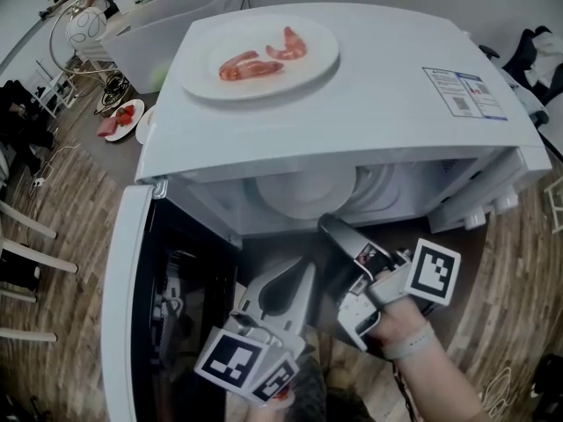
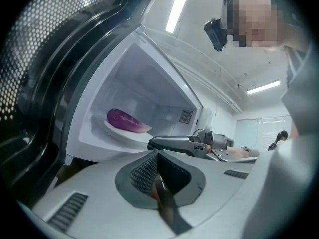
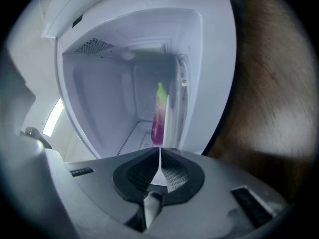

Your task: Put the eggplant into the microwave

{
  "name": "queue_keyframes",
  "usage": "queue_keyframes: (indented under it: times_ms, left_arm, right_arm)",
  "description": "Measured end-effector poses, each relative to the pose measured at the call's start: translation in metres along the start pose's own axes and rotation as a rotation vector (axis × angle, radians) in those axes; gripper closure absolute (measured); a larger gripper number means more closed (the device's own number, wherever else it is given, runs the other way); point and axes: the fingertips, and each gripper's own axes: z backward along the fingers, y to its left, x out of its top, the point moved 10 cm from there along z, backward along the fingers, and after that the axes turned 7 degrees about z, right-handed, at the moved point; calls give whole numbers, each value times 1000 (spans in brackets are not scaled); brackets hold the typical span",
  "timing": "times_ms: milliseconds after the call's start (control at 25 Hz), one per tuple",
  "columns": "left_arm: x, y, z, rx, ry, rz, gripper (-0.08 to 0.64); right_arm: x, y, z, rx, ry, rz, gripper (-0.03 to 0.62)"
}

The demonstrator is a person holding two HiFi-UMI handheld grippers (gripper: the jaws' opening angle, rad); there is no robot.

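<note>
The purple eggplant (image 2: pixel 127 121) (image 3: pixel 158 116) lies on a white plate (image 2: pixel 124 133) (image 1: pixel 303 196) inside the open white microwave (image 1: pixel 352 104). In the head view the microwave's top hides the eggplant. My right gripper (image 1: pixel 327 224) (image 3: pixel 160 149) is shut with nothing between its jaws, its tips just in front of the cavity opening; it also shows in the left gripper view as a grey right gripper (image 2: pixel 174 143). My left gripper (image 1: pixel 306 264) (image 2: pixel 157 152) is shut and empty too, a little nearer to me and left of the right one.
The microwave door (image 1: pixel 123 306) stands swung open on the left. A plate of shrimp (image 1: pixel 260 57) sits on the microwave's top. A small plate with red food (image 1: pixel 123 119) and a white tub (image 1: pixel 167 25) lie behind on the left.
</note>
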Motion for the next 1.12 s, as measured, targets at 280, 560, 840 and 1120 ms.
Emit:
queue_keyframes:
  times_ms: [280, 560, 840, 1120]
  left_arm:
    - [-3, -2, -1, -1, 6, 4, 557]
    - [-3, -3, -1, 9, 3, 1, 557]
    - [-7, -11, 3, 47, -14, -31, 557]
    - [-14, -30, 10, 24, -63, 0, 557]
  right_arm:
    - [2, 0, 2, 3, -5, -1, 577]
    - [0, -1, 10, 19, -1, -1, 589]
    - [-4, 7, 24, 69, 19, 99, 591]
    - [-14, 22, 52, 121, 65, 264, 591]
